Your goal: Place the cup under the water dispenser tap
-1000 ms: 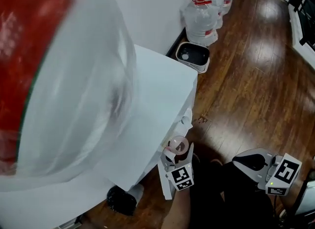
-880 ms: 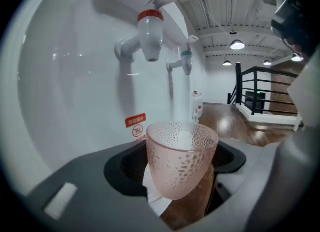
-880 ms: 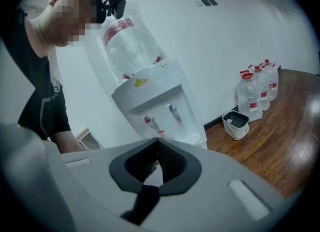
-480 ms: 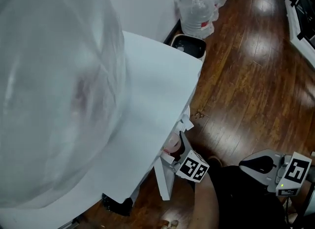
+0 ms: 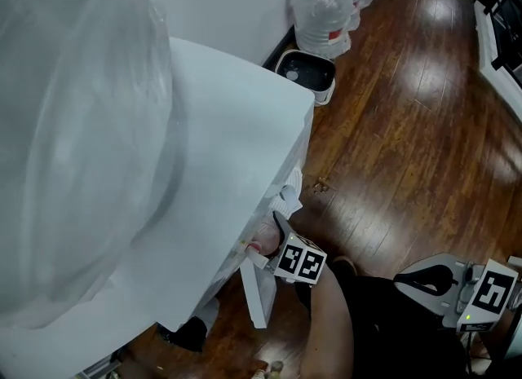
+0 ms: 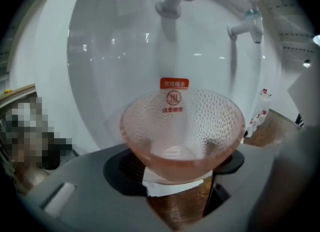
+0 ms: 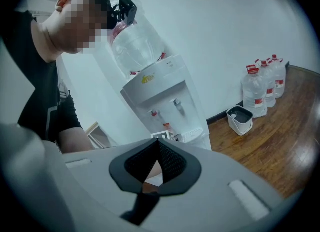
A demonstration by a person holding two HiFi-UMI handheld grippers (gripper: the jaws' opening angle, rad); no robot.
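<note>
A pink, dimpled translucent cup (image 6: pixel 182 126) sits between the jaws of my left gripper (image 6: pixel 180 168), whose black pads press its lower sides as the jaws are closing. It is tilted toward the camera in the white recess of the water dispenser (image 5: pixel 236 141), below two taps (image 6: pixel 172 4) (image 6: pixel 247 24). In the head view the cup (image 5: pixel 258 242) and left gripper (image 5: pixel 267 248) are tucked under the dispenser's front edge, near a white tap (image 5: pixel 287 198). My right gripper (image 5: pixel 432 275) hangs low at the right, its jaws shut and empty (image 7: pixel 157 163).
A large clear bottle (image 5: pixel 73 125) tops the dispenser. Several water jugs (image 5: pixel 322 11) and a small white bin (image 5: pixel 306 72) stand by the wall on the wooden floor (image 5: pixel 408 125). The right gripper view shows a person in black (image 7: pixel 35 76) beside the dispenser (image 7: pixel 165 101).
My left gripper has carried the cup left and down, in under the dispenser's front, and rolled. The right gripper has stayed where it was.
</note>
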